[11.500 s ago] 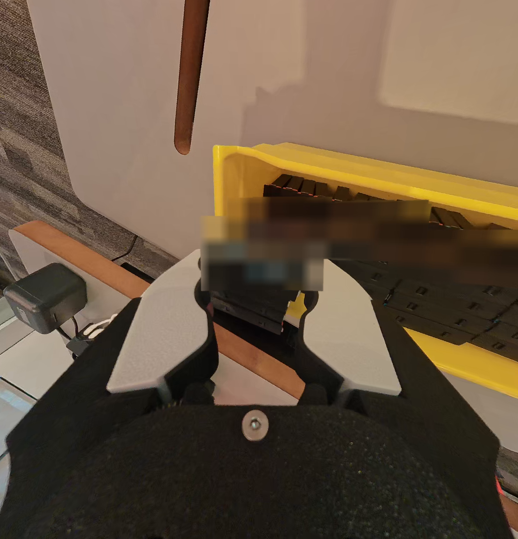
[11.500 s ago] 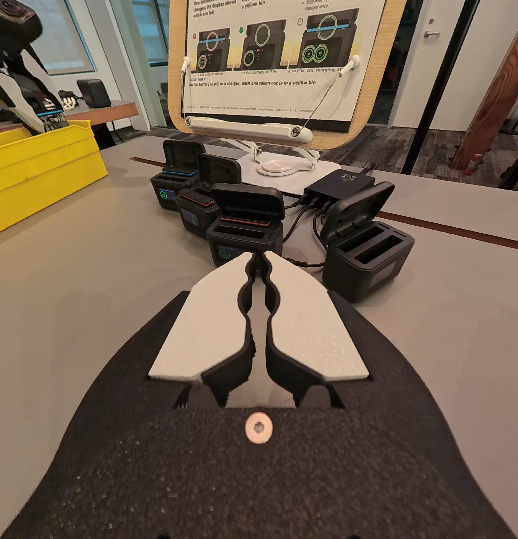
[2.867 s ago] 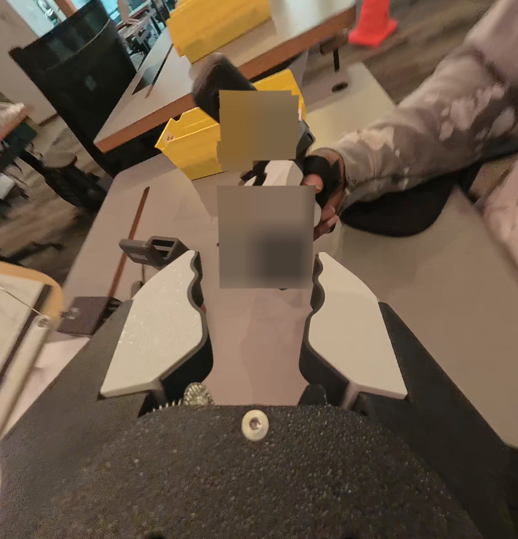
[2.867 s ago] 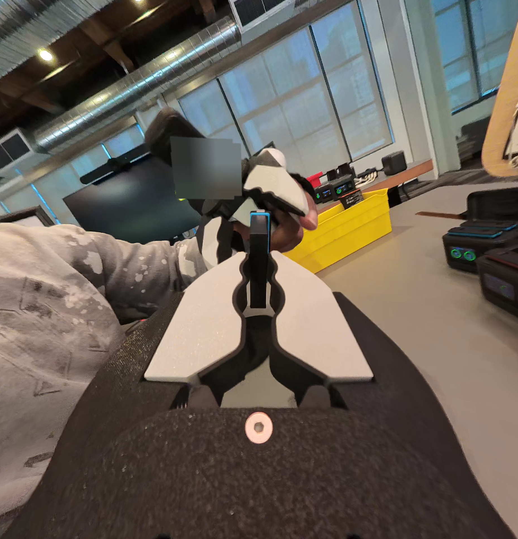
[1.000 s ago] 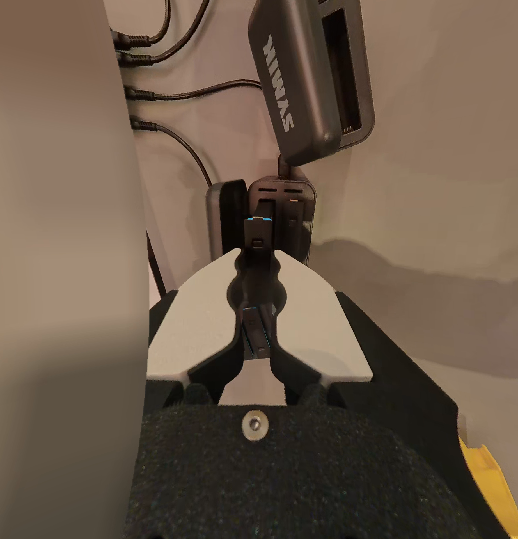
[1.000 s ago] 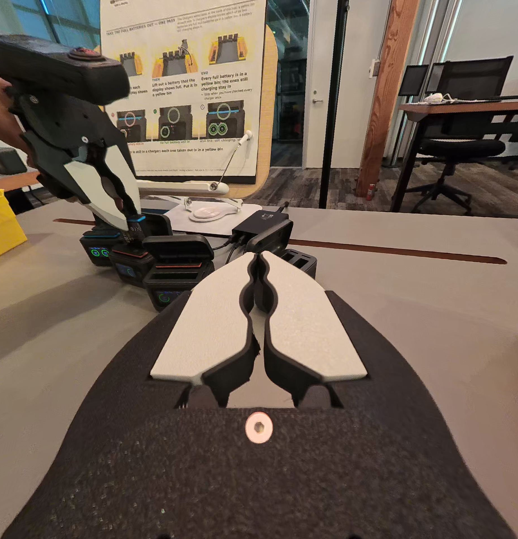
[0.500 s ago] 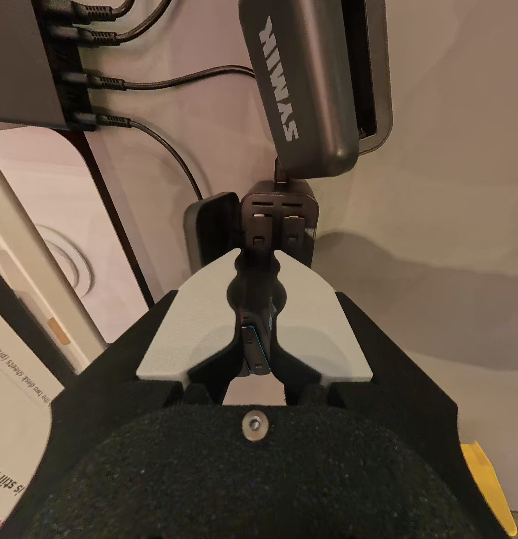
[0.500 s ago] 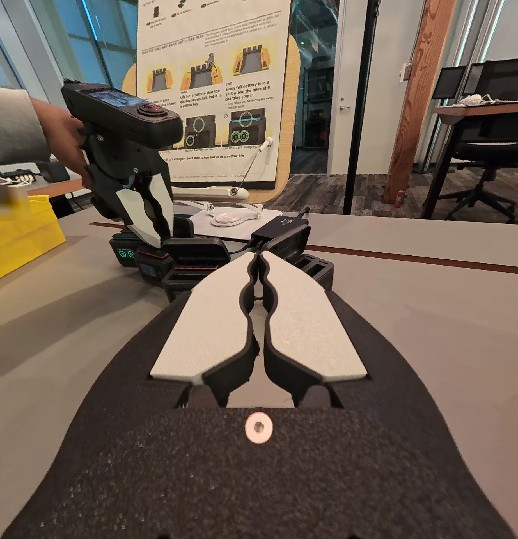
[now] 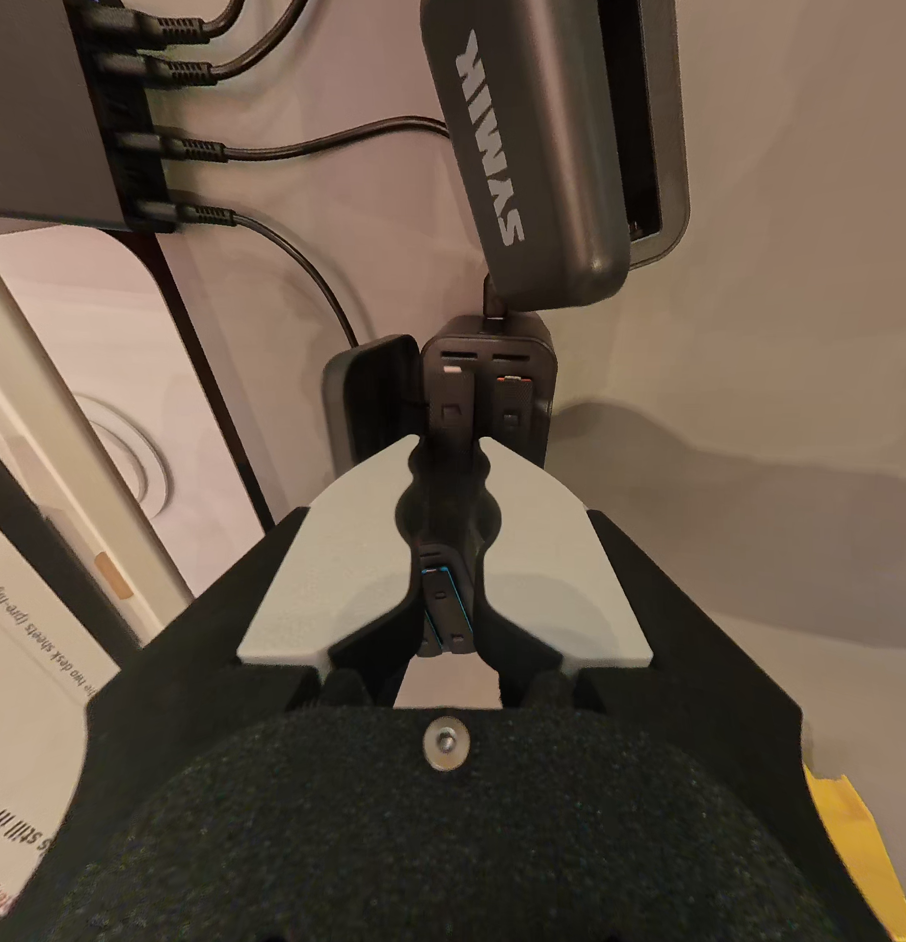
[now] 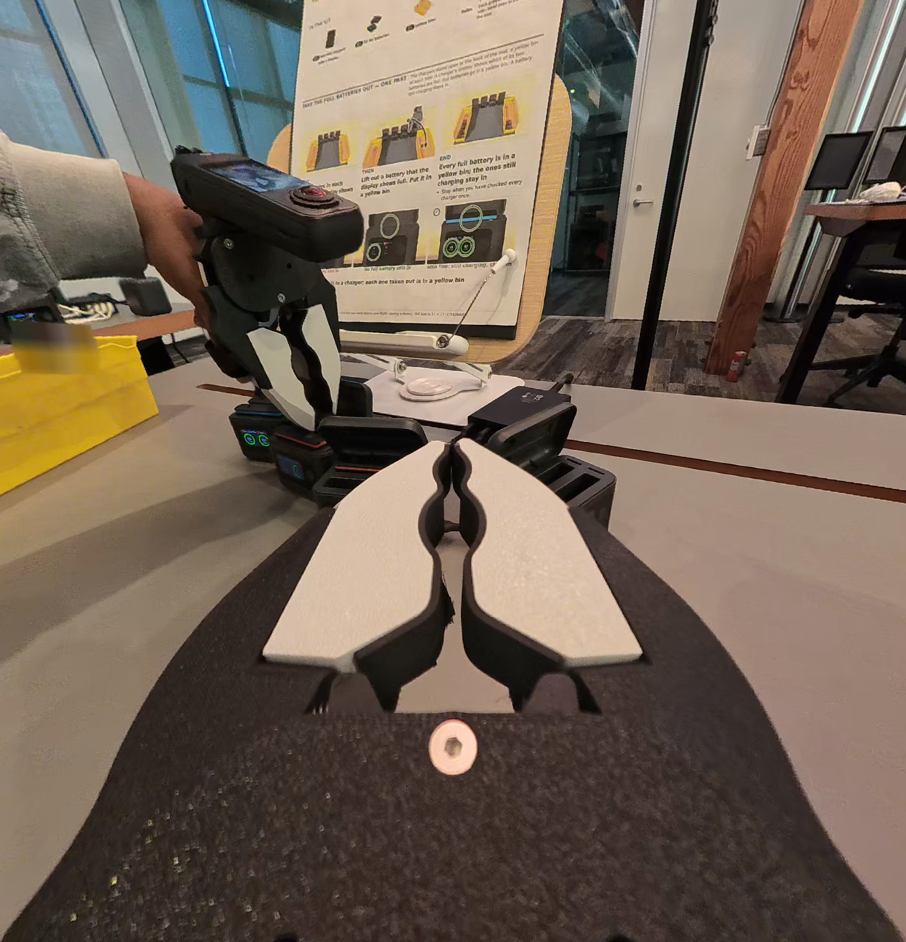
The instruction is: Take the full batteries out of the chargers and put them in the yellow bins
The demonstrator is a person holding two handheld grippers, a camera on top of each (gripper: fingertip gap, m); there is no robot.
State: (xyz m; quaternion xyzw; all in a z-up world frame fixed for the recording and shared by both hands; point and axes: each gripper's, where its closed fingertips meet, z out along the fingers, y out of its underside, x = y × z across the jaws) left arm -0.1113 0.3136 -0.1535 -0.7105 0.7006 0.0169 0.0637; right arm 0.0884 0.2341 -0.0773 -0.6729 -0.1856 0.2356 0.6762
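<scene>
My left claw (image 9: 448, 443) points straight down at the centre of its frame. Its two pads are drawn in to a narrow gap on either side of a black battery (image 9: 451, 402), and I read that as pinching it. The battery stands in the left slot of an open charger (image 9: 540, 367), a little proud of its red-topped neighbour (image 9: 512, 402) in the right slot. My right claw (image 10: 451, 448) is pressed together with nothing in it, low over the grey worktop (image 10: 746, 560) and just short of the row of chargers. The yellow bin (image 10: 58, 408) sits at the left edge of that frame, well apart from the chargers. I expect the battery to be small, rigid and light, with a smooth plastic shell that could slide between the pads. I'd hold it by its broad flat sides just below the top edge and pull in line with the slot, because a tilt could jam it or drag the charger and its cable (image 9: 308, 265) along.
</scene>
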